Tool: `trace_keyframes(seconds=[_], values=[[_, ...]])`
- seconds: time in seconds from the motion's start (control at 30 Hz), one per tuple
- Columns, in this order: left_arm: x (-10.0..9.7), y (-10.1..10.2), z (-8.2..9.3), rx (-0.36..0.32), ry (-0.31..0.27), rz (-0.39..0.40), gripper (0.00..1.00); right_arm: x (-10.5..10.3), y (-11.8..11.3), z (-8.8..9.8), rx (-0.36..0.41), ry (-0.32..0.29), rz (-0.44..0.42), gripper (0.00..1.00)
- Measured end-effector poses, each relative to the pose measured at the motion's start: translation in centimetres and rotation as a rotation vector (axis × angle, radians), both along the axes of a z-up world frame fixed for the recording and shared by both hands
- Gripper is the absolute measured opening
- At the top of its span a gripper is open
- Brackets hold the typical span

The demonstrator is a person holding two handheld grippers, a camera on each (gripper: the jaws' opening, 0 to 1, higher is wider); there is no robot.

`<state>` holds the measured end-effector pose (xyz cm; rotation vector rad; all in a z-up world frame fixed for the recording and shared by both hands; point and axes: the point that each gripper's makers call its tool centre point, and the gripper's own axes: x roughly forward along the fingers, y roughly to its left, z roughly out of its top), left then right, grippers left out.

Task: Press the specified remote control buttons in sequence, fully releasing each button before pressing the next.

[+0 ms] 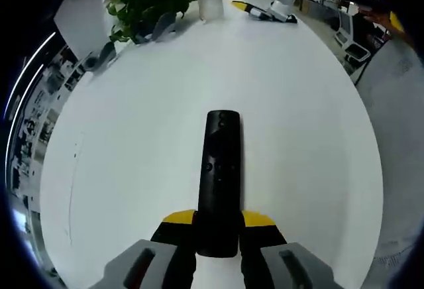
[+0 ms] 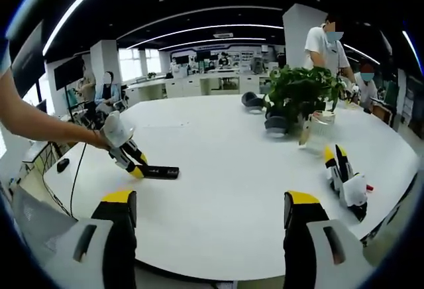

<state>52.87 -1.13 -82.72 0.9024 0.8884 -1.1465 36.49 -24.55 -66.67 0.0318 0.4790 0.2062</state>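
In the left gripper view, the left gripper (image 1: 218, 236) points out over the white table (image 1: 132, 143), and its jaws are clamped on the near end of the black remote (image 1: 220, 176). The jaws hide that end of the remote. The remote's long side runs straight away from the gripper, toward a plant (image 1: 149, 4) at the far edge. Its buttons are too small to make out. In the right gripper view, the right gripper (image 2: 210, 216) is held over the table's near edge with its jaws wide apart and nothing between them. Far to the left, a person's arm (image 2: 40, 123) reaches in, holding the left gripper, and the remote lies flat on the table, pointing right.
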Motion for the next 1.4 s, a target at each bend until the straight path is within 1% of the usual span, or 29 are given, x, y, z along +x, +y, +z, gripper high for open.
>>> trace_keyframes(seconds=[0.23,0.33,0.57,0.67,0.77,0.83,1.07,1.13,1.23,1.4], values=[[1.8,0.1,0.2,0.014,-0.014,-0.004,0.23,0.0,-0.1,-0.2,0.000,0.013,-0.004,0.95],[2.9,0.4,0.2,0.029,-0.029,-0.012,0.23,0.0,-0.1,-0.3,-0.005,0.017,-0.003,0.95],[4.4,0.9,0.1,0.043,-0.029,-0.003,0.23,-0.1,-0.3,-0.6,-0.008,0.030,-0.013,0.94],[4.8,0.8,0.1,0.041,-0.015,0.004,0.23,-0.1,-0.3,-0.6,-0.010,0.032,-0.014,0.94],[5.4,0.8,0.1,0.058,-0.032,-0.014,0.23,-0.1,-0.2,-0.7,-0.015,0.040,-0.008,0.94],[5.8,0.7,0.3,0.066,-0.034,-0.022,0.23,-0.1,-0.2,-0.8,-0.017,0.042,-0.006,0.93],[8.2,0.6,0.9,0.077,-0.054,-0.026,0.23,-0.1,-0.2,-1.0,-0.026,0.052,-0.005,0.93],[8.9,0.7,0.8,0.089,-0.069,-0.032,0.23,-0.1,-0.2,-1.1,-0.027,0.054,-0.004,0.93],[9.7,0.7,0.6,0.102,-0.063,-0.037,0.23,-0.1,-0.2,-1.2,-0.030,0.059,-0.003,0.92],[10.8,0.8,0.4,0.122,-0.073,-0.055,0.23,-0.1,-0.3,-1.4,-0.038,0.068,-0.004,0.92]])
